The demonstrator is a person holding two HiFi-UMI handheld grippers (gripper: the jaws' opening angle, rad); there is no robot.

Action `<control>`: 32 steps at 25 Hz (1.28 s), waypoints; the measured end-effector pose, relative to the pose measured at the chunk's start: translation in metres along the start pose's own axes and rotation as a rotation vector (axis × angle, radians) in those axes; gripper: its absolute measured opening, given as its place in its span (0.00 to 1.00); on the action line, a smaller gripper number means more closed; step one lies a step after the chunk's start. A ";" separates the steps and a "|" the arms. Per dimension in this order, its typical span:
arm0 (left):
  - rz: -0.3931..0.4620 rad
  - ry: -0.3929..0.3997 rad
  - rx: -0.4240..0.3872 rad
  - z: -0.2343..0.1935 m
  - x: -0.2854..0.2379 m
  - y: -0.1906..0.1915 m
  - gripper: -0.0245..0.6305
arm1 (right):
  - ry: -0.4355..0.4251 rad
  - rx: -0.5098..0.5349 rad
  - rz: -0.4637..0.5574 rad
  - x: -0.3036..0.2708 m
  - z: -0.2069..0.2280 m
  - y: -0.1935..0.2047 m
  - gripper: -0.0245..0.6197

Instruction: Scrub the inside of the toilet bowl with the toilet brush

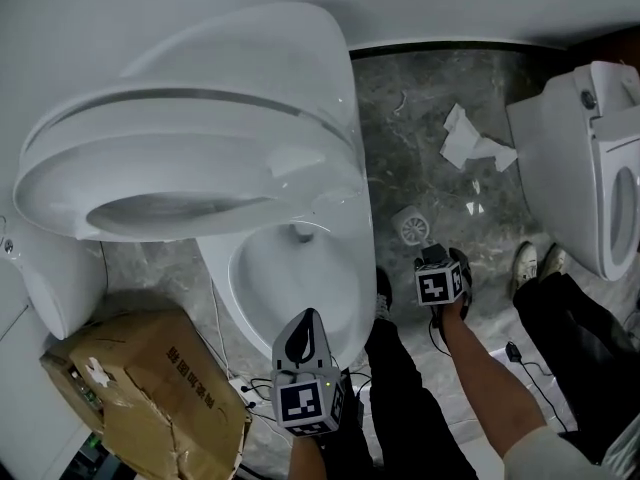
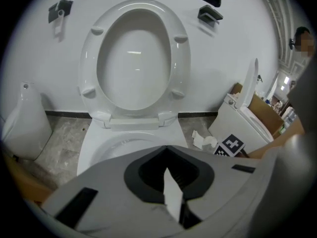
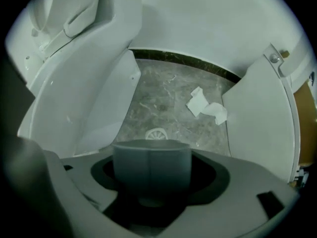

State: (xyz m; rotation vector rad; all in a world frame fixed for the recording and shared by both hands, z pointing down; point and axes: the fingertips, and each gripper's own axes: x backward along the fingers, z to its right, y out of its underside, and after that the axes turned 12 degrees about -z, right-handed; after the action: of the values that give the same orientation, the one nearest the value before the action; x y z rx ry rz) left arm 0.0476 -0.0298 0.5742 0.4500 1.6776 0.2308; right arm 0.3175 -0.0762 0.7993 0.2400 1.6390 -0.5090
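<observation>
Left gripper [image 2: 167,153]: jaws pressed together, nothing between; held over front rim of toilet bowl [image 1: 232,286], seat [image 2: 90,58] raised upright. Right gripper [image 3: 151,155]: clamped round grey cylindrical handle [image 3: 151,168], held low beside bowl, near floor drain [image 1: 412,226]; crumpled tissue [image 1: 470,143] beyond.
</observation>
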 end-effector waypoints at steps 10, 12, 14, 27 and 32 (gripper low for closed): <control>0.027 0.012 -0.030 0.001 0.004 -0.013 0.08 | 0.052 -0.066 0.047 0.002 -0.001 -0.006 0.45; 0.035 0.016 -0.041 0.000 0.008 -0.014 0.08 | 0.050 -0.050 0.058 0.006 0.002 -0.001 0.45; 0.040 0.014 -0.045 -0.004 0.010 -0.012 0.08 | 0.053 -0.030 0.081 0.016 0.002 0.004 0.45; 0.142 0.066 -0.016 -0.005 0.071 -0.007 0.08 | 0.066 0.044 0.303 0.154 -0.019 0.062 0.45; 0.198 0.080 -0.031 -0.020 0.118 0.000 0.08 | 0.053 0.064 0.405 0.228 -0.044 0.095 0.45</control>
State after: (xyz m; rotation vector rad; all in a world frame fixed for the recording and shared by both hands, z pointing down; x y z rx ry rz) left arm 0.0159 0.0216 0.4712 0.5905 1.7056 0.4241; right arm 0.2882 -0.0040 0.5604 0.6221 1.5731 -0.2472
